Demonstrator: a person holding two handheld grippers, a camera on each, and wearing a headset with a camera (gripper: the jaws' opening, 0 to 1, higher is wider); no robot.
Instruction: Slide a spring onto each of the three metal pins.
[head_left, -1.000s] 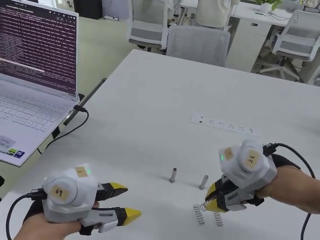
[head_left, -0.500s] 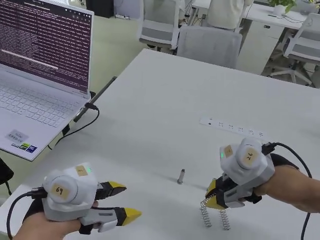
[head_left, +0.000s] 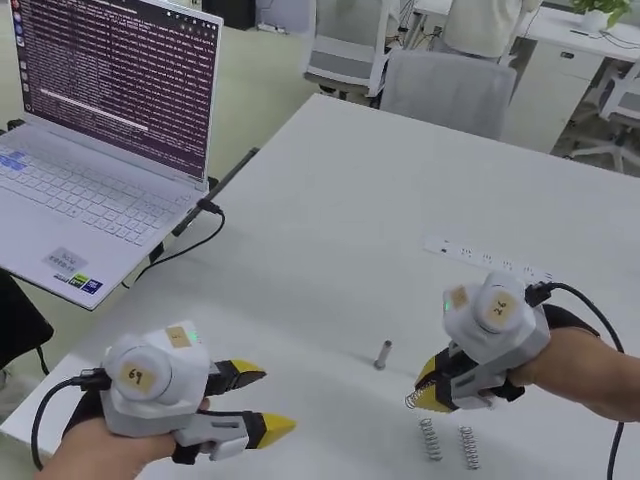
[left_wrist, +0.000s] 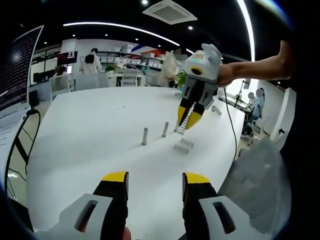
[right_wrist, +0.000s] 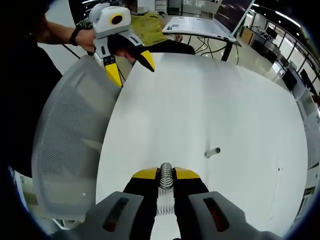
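Coiled silver wire spring (right_wrist: 166, 172) pinched in yellow-tipped right gripper (head_left: 428, 392), just beside short upright metal pin (head_left: 383, 354); left gripper (head_left: 272, 400) spread, well apart from pin.

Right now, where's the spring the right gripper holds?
In the head view, the spring sits clamped by the right gripper at lower right, just right of the upright pin and above two loose springs on the table.

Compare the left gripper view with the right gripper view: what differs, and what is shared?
Left gripper view adds a second pin, two loose springs and ceiling lights. Right gripper view adds the left hand-held gripper from the front, jaws open. Shared: the table, a pin, and the spring shut in the right hand-held gripper.
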